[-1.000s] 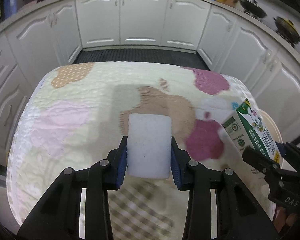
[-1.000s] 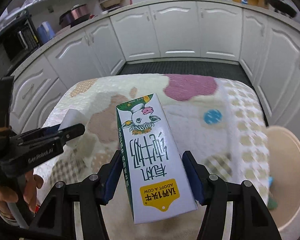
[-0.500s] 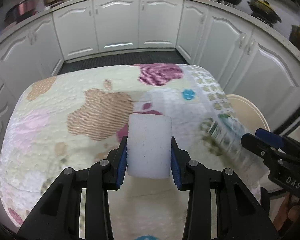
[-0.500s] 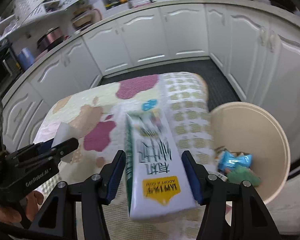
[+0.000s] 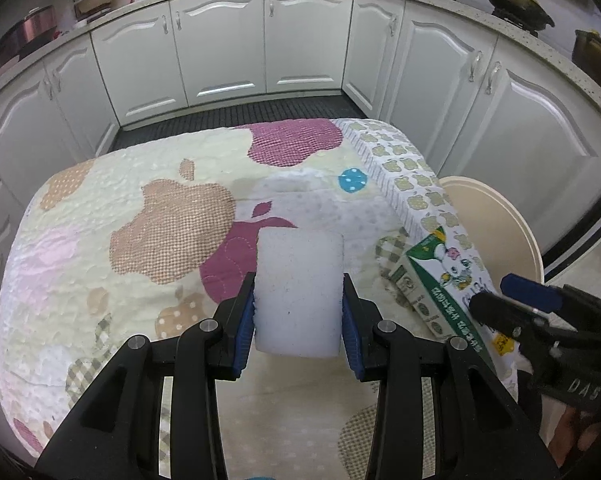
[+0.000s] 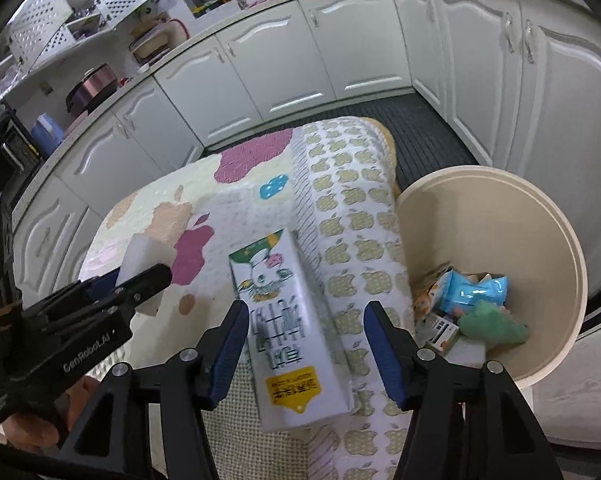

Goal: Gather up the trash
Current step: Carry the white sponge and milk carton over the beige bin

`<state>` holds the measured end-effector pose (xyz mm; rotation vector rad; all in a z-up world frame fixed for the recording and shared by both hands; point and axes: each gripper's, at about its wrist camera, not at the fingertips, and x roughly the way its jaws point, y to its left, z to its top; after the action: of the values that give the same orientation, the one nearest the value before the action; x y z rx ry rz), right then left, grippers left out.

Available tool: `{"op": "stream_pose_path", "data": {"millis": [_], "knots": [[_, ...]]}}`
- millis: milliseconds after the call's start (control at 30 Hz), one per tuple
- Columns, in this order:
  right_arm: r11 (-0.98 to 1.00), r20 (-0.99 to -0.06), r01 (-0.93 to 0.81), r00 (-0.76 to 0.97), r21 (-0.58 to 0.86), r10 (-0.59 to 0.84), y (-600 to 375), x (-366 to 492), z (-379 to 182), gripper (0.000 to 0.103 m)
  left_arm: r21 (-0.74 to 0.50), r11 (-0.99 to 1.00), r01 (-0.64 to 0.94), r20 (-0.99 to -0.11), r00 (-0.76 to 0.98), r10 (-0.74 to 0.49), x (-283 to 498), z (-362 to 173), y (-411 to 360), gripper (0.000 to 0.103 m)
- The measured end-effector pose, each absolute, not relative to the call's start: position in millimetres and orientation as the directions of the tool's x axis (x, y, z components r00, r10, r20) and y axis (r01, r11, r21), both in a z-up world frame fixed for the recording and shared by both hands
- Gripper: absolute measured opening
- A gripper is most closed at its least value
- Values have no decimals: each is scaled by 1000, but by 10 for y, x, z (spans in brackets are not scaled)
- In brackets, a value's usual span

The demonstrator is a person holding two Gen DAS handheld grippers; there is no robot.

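My left gripper (image 5: 299, 314) is shut on a white foam block (image 5: 299, 292) and holds it above the quilted table cover (image 5: 140, 240). My right gripper (image 6: 306, 344) is open, its jaws wide of a white and green milk carton (image 6: 288, 332) that lies on the cover's right edge. The left pad is near the carton, the right pad stands clear of it. The carton also shows in the left wrist view (image 5: 440, 292). A cream trash bin (image 6: 540, 216) stands to the right of the table, with wrappers inside.
White kitchen cabinets (image 5: 220, 56) ring the room beyond a dark floor mat (image 5: 240, 114). The bin (image 5: 496, 216) sits below the table's right edge. The left gripper appears at the left of the right wrist view (image 6: 140, 280).
Both grippers swung right toward the bin. The right gripper opened and the milk carton now lies between its jaws on the cover. The left gripper still holds the foam block.
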<state>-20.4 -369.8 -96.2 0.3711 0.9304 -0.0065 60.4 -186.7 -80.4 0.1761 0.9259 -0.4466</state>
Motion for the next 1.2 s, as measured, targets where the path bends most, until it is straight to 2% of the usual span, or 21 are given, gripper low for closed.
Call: {"op": "stream_pose_path", "data": {"millis": [200,267,400,1200], "knots": [[959,-816,122,558,258,149,-3505,-85,-1119,61,-39,897,441,-807,515,-288,611,-828,-1836,36],[964,-821,120,555,237,133,-3490,-83,-1149,57,-39,895,444,-805,516,-291,603,-819,-1848,36],[967,-805,114,580,229,123,-3538,-141,-1088,57,-36,890,455,-802,518,-297,581,-795,-1901,36],[909,-747,332,664,253,-34,-4721,-591,-728,57,-36,788,614,-788,467,-400,292,-623,-2918,36]]}}
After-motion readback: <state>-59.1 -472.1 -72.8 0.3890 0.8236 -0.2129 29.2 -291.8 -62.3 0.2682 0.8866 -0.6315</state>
